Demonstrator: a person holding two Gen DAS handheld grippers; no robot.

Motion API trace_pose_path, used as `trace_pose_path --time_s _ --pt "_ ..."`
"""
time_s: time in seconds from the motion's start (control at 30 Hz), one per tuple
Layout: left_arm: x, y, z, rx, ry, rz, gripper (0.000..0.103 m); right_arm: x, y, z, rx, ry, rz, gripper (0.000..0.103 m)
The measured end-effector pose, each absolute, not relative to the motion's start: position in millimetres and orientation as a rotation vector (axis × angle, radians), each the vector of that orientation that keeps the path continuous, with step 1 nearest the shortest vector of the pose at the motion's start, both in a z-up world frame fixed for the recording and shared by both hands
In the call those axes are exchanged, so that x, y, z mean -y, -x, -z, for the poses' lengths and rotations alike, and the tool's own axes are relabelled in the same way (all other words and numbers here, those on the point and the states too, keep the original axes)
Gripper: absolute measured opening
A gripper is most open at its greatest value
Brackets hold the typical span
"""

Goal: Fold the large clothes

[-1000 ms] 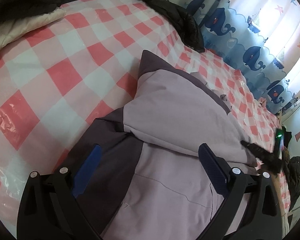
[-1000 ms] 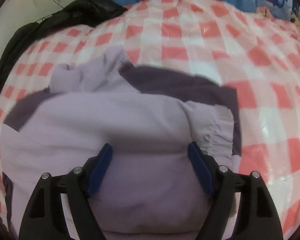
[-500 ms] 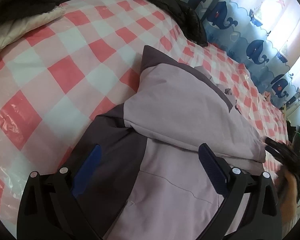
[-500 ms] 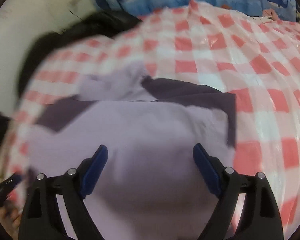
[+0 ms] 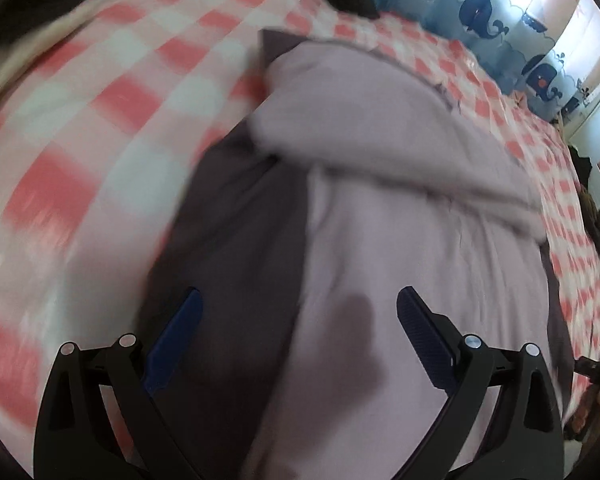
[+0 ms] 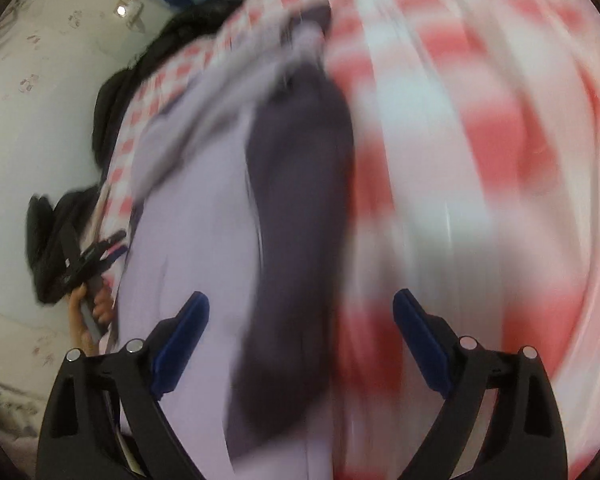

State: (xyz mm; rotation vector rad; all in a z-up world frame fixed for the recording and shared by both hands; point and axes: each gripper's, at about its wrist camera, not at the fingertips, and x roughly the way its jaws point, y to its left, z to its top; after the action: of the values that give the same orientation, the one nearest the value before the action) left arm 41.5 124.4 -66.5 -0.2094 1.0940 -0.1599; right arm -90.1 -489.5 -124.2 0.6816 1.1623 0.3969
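The lilac and dark grey jacket lies partly folded on the bed's red-and-white checked cover. Left gripper hovers over it, jaws wide apart, nothing between the pads. Right gripper has just been opening, jaws spread above the jacket's dark panel, gripping nothing, in a blurred view.

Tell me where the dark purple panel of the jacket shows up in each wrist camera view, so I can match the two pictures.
Left wrist: the dark purple panel runs up the centre-left, left of the lilac fabric.
Right wrist: the dark purple panel is a blurred vertical band in the middle, right of the lilac fabric.
Shared landmark: the red and white checked cover beside the panel.
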Motion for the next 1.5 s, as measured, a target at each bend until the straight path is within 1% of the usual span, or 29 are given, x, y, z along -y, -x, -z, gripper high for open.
trace_pose_path --time_s 0.17,0.33,0.43,0.57,0.67,0.7,0.73,0.77,0.8,0.83,0.87,0.9,0.97,1.03,1.17,1.27,1.33,1.37,1.4,1.43,1.47,1.5 --pt "-182 41 78 -1.217 0.163 0.116 0.094 476 137 133 -1.184 -0.755 -0.548 0.089" --pt "-209 101 71 -1.249 0.168 0.209 0.094 461 160 135 -1.197 -0.768 -0.608 0.091" --pt "-210 120 74 -1.27 0.171 0.237 0.094 452 165 138 -1.217 -0.792 -0.629 0.091" --pt "-197 136 88 -1.317 0.258 0.377 0.094 448 172 143 -1.241 -0.867 -0.654 0.091" --pt "-188 144 91 -1.284 0.278 0.395 0.093 455 181 142 -1.2 -0.911 -0.664 0.091" --pt "-188 144 92 -1.279 0.296 0.381 0.093 459 183 142 -1.184 -0.922 -0.661 0.088" --pt "-189 143 92 -1.276 0.312 0.367 0.087 460 186 143 -1.166 -0.93 -0.653 0.08" --pt "-191 143 93 -1.281 0.329 0.342 0.067 460 188 144 -1.161 -0.916 -0.636 0.071" --pt "-195 142 93 -1.287 0.348 0.329 0.059 459 191 145 -1.159 -0.897 -0.614 0.046" --pt "-200 141 93 -1.284 0.397 0.337 0.035 460 193 144 -1.139 -0.894 -0.602 0.038" --pt "-204 141 89 -1.274 0.455 0.354 0.024 460 196 139 -1.099 -0.892 -0.601 0.034" --pt "-207 143 81 -1.257 0.466 0.351 0.022 460 198 132 -1.066 -0.888 -0.602 0.032" --pt "-206 145 62 -1.208 0.498 0.385 0.016 460 201 109 -0.967 -0.895 -0.615 0.029" --pt "-203 149 34 -1.151 0.544 0.43 0.014 462 204 87 -0.889 -0.904 -0.625 0.027" --pt "-200 166 -23 -1.047 0.587 0.513 0.013 471 218 38 -0.766 -0.911 -0.666 0.027" --pt "-212 192 -40 -1.037 0.597 0.545 0.014 480 240 17 -0.745 -0.889 -0.689 0.026" --pt "-227 213 -33 -1.075 0.591 0.554 0.014 488 262 19 -0.79 -0.866 -0.689 0.026" --pt "-237 228 -21 -1.107 0.583 0.556 0.014 490 274 27 -0.833 -0.851 -0.682 0.026" --pt "-241 238 -8 -1.152 0.558 0.566 0.017 491 288 43 -0.911 -0.84 -0.688 0.028" --pt "-243 248 5 -1.205 0.516 0.577 0.024 487 296 55 -0.976 -0.826 -0.692 0.032" --pt "-251 260 24 -1.264 0.468 0.55 0.031 485 306 73 -1.055 -0.798 -0.676 0.034" --pt "-259 267 35 -1.3 0.44 0.491 0.033 488 316 93 -1.137 -0.751 -0.612 0.039"
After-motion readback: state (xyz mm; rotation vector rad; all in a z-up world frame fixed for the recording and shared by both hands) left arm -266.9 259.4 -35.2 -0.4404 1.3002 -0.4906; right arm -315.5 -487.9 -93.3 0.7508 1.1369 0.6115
